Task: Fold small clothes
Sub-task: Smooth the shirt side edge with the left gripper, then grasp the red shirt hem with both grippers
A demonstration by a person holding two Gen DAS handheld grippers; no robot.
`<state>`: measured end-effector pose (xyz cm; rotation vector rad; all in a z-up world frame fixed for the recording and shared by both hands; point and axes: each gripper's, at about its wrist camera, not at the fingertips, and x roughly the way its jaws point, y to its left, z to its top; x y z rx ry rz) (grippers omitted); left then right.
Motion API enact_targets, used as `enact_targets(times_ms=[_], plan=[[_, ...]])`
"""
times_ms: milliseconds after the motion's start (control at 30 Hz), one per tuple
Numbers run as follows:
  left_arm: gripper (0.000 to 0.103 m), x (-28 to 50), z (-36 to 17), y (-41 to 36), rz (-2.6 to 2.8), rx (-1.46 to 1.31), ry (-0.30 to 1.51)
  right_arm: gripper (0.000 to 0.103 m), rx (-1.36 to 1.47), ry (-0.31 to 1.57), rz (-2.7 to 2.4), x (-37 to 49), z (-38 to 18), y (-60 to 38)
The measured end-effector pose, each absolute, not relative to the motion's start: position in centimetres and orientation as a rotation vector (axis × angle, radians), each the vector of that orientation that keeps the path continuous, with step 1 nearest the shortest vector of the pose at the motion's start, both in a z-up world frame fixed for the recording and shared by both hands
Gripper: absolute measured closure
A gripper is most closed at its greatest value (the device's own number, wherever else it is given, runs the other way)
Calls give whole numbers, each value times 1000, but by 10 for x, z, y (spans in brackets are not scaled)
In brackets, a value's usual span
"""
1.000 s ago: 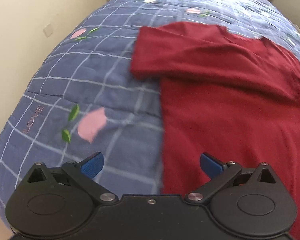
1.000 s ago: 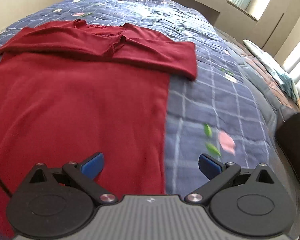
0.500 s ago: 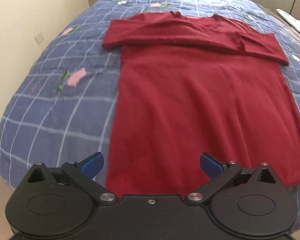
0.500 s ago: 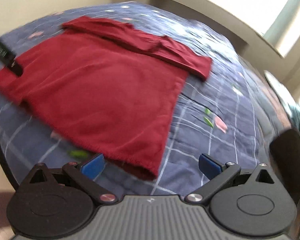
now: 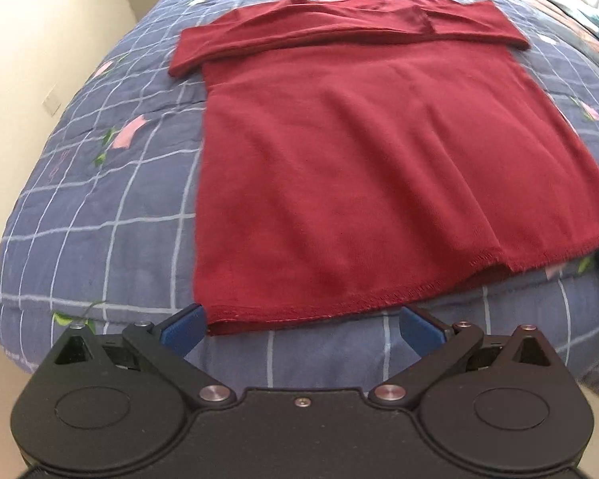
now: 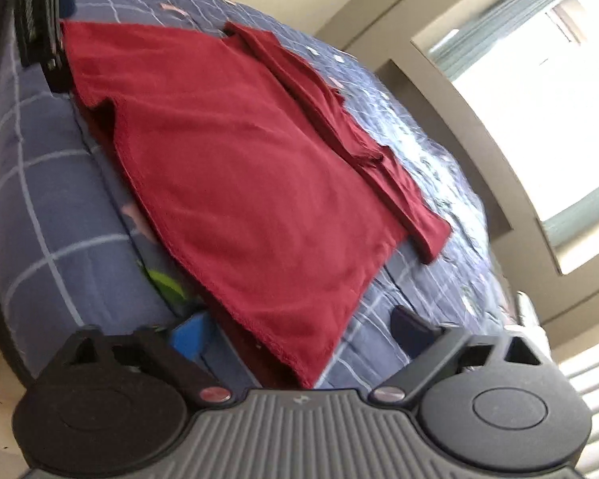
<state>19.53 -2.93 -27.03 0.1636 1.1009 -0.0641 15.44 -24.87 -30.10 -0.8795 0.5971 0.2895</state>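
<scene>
Shirt point(image 5: 363, 167) lies flat on the quilted bed point(image 5: 100, 207), sleeves folded across its top, and I judge I'm at the hem grab: my left gripper point(image 5: 299, 325) spread at its near-left corner, my right gripper point(image 6: 299, 333) closing around the near-right corner, not yet pinching.

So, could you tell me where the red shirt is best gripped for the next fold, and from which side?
Probably at the two corners of the bottom hem, coming in low from the foot of the bed. The shirt lies flat, sleeves already folded across its top, and the hem sits free at the quilt edge. The left gripper is open at one corner; the right gripper is closing around the other, not yet pinching.
</scene>
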Motion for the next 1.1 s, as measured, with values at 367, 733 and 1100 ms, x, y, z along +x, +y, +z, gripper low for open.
enact_targets(times_ms=[367,733,1100], plan=[[1,185,-273,-58,-184,313,1017,91,-567,756,417,191,-267,-263],[2,199,-287,-64,-217,350,1007,94,-200,789,402,254,-219,-296],[72,223,-264,-22,-109,202,1080,96,-212,860,411,242,-208,-293]])
